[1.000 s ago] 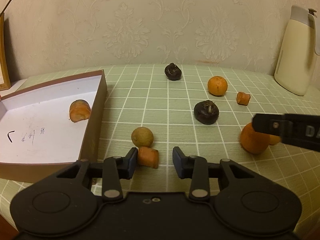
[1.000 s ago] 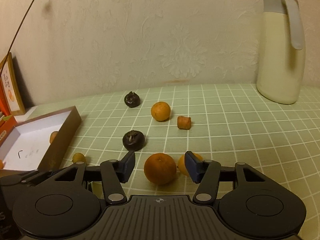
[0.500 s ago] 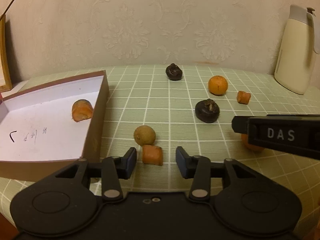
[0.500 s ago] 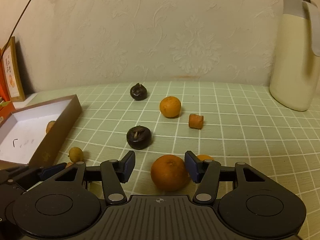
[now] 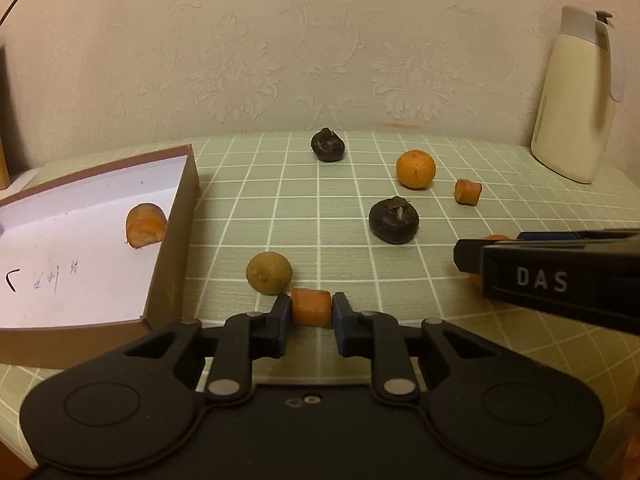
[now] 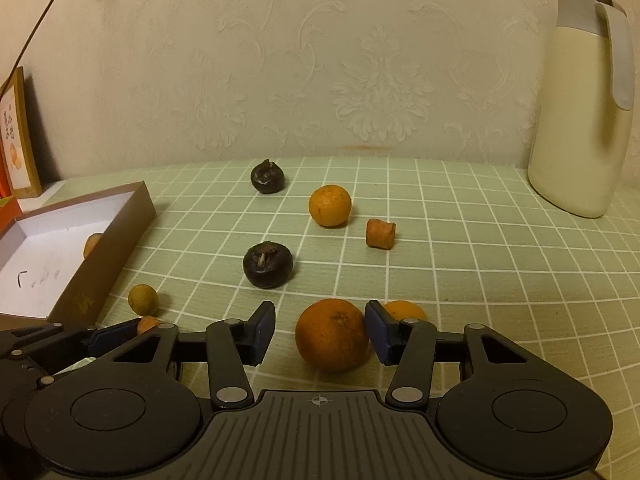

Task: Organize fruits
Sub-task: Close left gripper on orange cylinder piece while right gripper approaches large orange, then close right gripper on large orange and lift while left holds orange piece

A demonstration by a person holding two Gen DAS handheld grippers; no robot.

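From the left wrist view, the left gripper (image 5: 311,312) has narrowed since half a second ago, when its fingers stood well apart around the orange chunk (image 5: 311,307); now both pads touch the chunk's sides and clamp it, the chunk low over the checked counter (image 5: 248,200); the small green-brown fruit (image 5: 269,272) sits just beside it, behind and to the left; the brown box (image 5: 176,240) lies to the left with one orange piece (image 5: 145,225) inside near its right wall; the right gripper's side, marked DAS, has come further into the right of this view, hiding most of an orange.

From the right wrist view, the right gripper (image 6: 320,332) has drawn in slightly around the large orange (image 6: 332,335); its right pad touches the fruit, while a gap shows at the left pad, so it is half open and not clamped; the orange rests on the counter between the fingers; a second orange (image 6: 404,310) peeks from behind the right finger; two dark fruits (image 6: 268,265), another orange (image 6: 330,205) and a small chunk (image 6: 381,233) lie beyond; a cream jug (image 6: 580,120) stands far right.
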